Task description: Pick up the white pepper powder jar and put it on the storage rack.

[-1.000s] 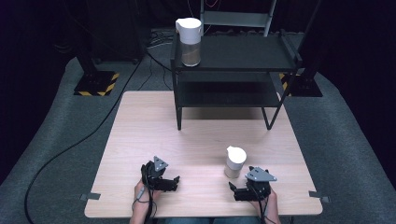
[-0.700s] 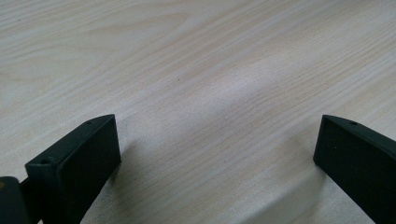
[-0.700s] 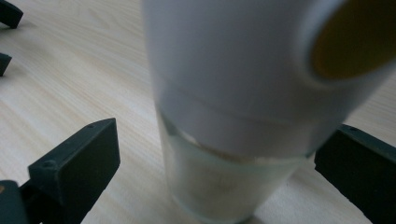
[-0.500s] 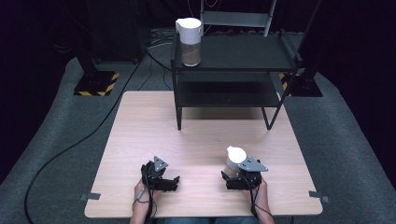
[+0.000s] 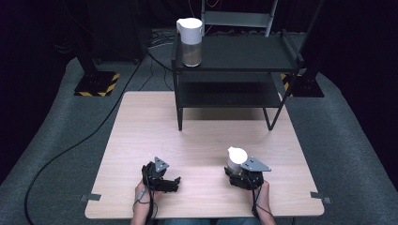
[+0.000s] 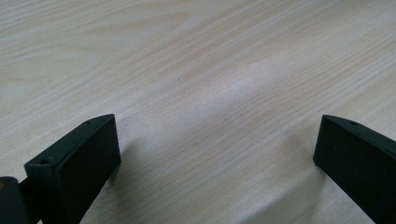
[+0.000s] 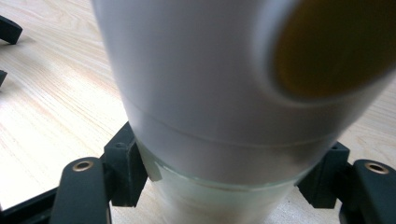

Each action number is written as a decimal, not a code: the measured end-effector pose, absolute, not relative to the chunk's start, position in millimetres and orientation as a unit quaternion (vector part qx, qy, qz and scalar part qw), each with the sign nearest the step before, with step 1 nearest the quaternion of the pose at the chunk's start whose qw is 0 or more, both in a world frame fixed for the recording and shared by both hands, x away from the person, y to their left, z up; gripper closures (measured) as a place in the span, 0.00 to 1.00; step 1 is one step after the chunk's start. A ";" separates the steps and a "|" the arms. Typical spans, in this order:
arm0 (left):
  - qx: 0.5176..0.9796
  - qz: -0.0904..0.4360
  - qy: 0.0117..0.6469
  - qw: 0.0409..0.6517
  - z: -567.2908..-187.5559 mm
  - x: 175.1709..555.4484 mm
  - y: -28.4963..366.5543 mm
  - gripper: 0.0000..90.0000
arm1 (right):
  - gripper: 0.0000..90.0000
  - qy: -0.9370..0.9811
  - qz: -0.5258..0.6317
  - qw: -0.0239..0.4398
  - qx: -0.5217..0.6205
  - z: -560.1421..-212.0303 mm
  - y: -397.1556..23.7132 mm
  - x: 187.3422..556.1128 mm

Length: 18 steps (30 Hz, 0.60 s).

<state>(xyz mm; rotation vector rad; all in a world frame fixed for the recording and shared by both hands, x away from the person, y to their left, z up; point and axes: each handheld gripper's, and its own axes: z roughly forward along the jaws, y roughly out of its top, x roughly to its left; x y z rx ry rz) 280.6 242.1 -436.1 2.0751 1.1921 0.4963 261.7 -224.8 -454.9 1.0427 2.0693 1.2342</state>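
Observation:
A small white cup (image 5: 236,156) with a clear lower part stands on the wooden table (image 5: 187,131) at the front right. My right gripper (image 5: 233,170) is at its base. Its jaws have just been closing with the cup between them. In the right gripper view the pads (image 7: 125,163) press on both sides of the cup (image 7: 210,84), so the right gripper (image 7: 224,179) is shut on it. My left gripper (image 5: 174,182) rests near the front left of the table. It (image 6: 215,154) stands open over bare wood with nothing between its jaws.
A black two-level shelf (image 5: 234,54) stands at the table's far edge. A tall white-topped pitcher (image 5: 189,41) sits on its top level at the left. A black cable (image 5: 70,150) runs across the grey floor to the left.
My right gripper has moved left and a little forward from beside the cup, and its jaws have closed on the cup's base. The left gripper has stayed put.

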 end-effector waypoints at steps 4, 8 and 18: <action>0.798 0.191 0.459 0.342 -436.1 280.5 242.1 0.00 | 0.33 0.765 0.451 0.257 0.382 -453.2 -223.7 260.2; 0.798 0.191 0.458 0.342 -436.1 280.6 242.1 0.00 | 0.33 0.757 0.462 0.253 0.385 -453.2 -228.5 258.4; 0.798 0.191 0.459 0.341 -436.0 280.5 242.0 0.00 | 0.33 0.751 0.461 0.268 0.390 -443.8 -234.3 253.4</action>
